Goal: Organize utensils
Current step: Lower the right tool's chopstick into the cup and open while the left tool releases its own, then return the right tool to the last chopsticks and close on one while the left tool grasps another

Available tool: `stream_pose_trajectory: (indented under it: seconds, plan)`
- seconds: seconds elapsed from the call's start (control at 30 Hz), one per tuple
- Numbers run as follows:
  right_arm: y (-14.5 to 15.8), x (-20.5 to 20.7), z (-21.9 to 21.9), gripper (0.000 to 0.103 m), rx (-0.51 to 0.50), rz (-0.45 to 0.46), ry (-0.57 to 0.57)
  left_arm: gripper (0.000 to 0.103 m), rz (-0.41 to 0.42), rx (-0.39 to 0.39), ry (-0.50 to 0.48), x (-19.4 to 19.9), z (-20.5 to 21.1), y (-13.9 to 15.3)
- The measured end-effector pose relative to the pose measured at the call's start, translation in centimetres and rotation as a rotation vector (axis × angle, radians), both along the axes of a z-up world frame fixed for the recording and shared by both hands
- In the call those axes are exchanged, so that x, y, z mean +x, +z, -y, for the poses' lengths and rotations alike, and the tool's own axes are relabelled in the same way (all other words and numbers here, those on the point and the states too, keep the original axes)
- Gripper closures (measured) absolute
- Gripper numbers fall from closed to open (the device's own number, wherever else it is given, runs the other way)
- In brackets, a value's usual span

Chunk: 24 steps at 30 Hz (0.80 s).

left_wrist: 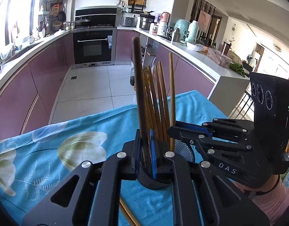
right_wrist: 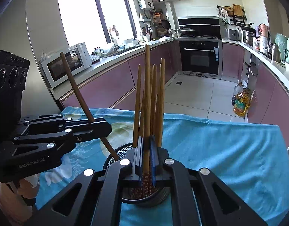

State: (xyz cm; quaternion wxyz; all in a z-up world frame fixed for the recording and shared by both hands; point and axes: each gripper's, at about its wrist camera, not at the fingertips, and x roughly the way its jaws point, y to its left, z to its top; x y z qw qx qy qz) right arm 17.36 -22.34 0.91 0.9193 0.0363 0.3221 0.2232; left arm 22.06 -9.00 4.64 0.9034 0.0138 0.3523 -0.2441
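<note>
Black mesh holder (right_wrist: 114, 153) stood on the blue-clothed tabletop (right_wrist: 219, 150), each tool pinching one chopstick over it — left tool (left_wrist: 146, 151), right tool (right_wrist: 146, 157) — so a slanted release risked missing the rim or tipping the bundle (right_wrist: 155, 101).

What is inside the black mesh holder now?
Several wooden chopsticks stand in the black mesh holder. Each gripper lowers one more chopstick in. The holder's bottom is hidden behind the fingers.

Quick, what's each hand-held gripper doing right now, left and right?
Left hand-held gripper: closed on a dark chopstick.
Right hand-held gripper: closed on a light chopstick.
</note>
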Motion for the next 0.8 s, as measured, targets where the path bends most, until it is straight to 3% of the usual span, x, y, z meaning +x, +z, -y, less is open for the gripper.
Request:
stream_pose_trajectory:
  seconds: [0.3,0.43,0.57,0.8]
  plan:
    - [0.3,-0.9,0.4,0.096,0.034,0.013,-0.006,0.087,0.011,-0.022,0.003,-0.1,-0.2,-0.6]
    - [0.4,-1.7,0.8,0.086,0.045,0.028,0.005,0.086,0.028,-0.049,0.012,-0.3,-0.9,-0.3]
    - [0.4,-3.0,0.6,0.086,0.056,0.032,0.025,0.086,0.046,-0.062,0.022,-0.6,-1.3,0.3]
    - [-0.3,-6.4,-1.0,0.075,0.053,0.036,0.136,0.069,0.134,-0.069,0.058,-4.0,-3.4,1.2]
